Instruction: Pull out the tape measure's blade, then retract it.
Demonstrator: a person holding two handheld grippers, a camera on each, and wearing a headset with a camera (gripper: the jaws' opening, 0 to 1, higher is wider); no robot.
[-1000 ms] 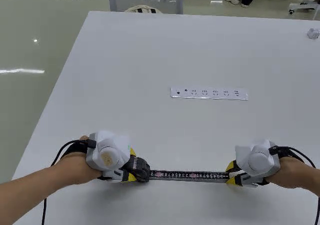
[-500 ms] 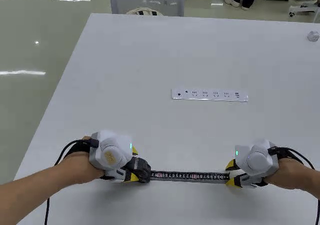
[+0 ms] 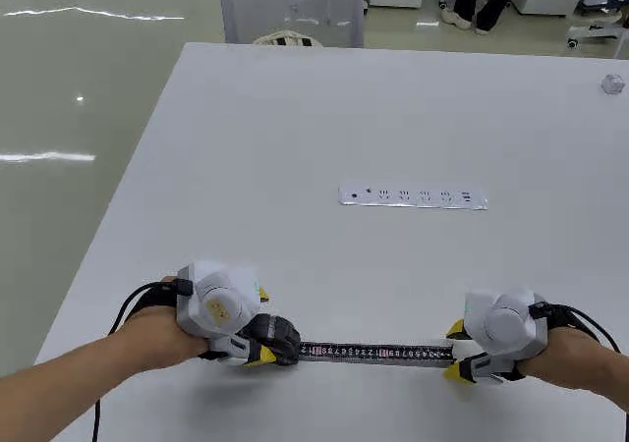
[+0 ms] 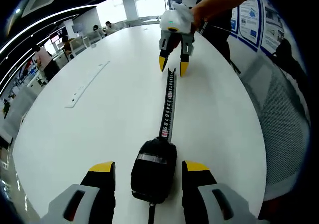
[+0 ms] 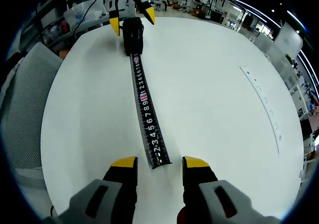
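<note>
Although the left gripper (image 3: 262,325) partly hides the tape measure case (image 4: 153,170) in the head view, its parted jaws flank it near the table's (image 3: 393,118) near edge. The blade (image 5: 146,109) tip lies ungripped between the right gripper's (image 5: 159,163) open jaws.

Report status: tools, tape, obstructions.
Left tool open, straddling black tape measure case. Right tool open around tip of extended black blade. White plastic power strip lies well clear.

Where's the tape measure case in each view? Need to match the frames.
Head view: tape measure case, bottom, left of centre.
Left gripper view: case, bottom centre, between the fingers.
Right gripper view: case, top, left of centre, at the blade's far end.
Shared landmark: the white power strip.
</note>
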